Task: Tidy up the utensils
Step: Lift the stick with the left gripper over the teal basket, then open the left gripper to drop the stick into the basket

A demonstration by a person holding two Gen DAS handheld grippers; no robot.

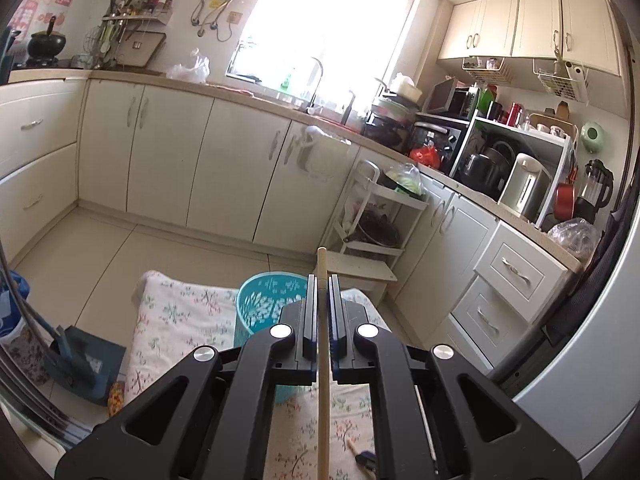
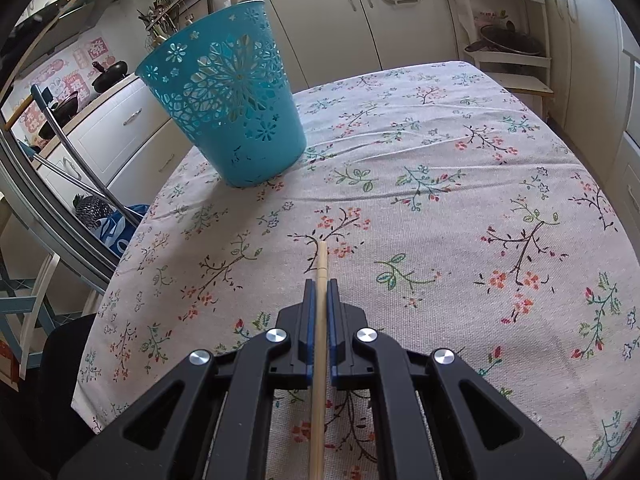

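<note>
Left wrist view: the left gripper has its jaws clamped on a wooden chopstick that pokes out past the tips, held up above the bin, which sits on the floral cloth just below and left of the tips. Right wrist view: the right gripper is also clamped on a chopstick, low over the cloth, with the teal bin standing far left.

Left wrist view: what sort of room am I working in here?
A home kitchen, almost certainly. Cream base cabinets run under a worktop with a sink tap below the window, and small appliances like a toaster oven and an electric kettle crowd the right side.
</note>
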